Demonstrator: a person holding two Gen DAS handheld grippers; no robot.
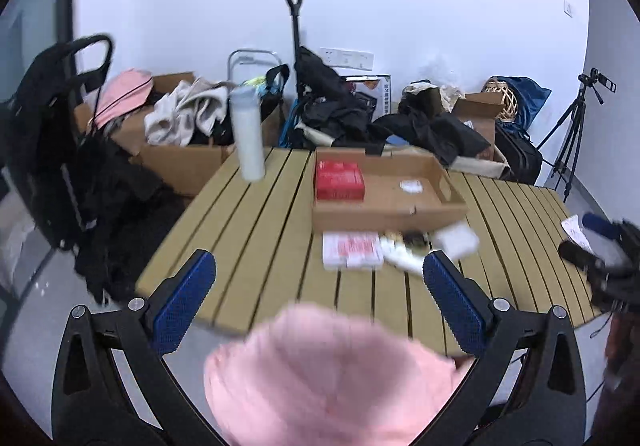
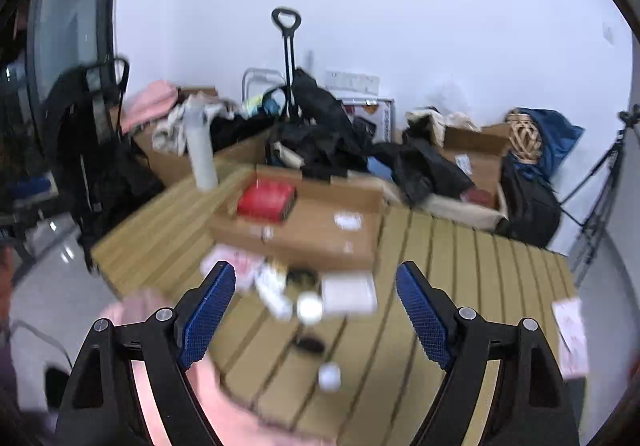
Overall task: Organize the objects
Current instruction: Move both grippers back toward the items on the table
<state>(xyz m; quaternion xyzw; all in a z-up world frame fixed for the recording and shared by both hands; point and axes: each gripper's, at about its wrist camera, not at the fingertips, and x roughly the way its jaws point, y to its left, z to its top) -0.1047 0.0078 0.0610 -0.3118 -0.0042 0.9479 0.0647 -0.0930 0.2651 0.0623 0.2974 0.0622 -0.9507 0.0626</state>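
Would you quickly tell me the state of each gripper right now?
Left gripper: open, holding nothing; pink fabric lies beneath it.
Right gripper: open, holding nothing.

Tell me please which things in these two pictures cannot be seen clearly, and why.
- Small items in front of the cardboard tray, left wrist view: motion blur, kinds unclear.
- Red box lettering, right wrist view: blurred, unreadable.
- Pink cloth, left wrist view: cut off by the bottom edge.
- Paper, right wrist view: print blurred.
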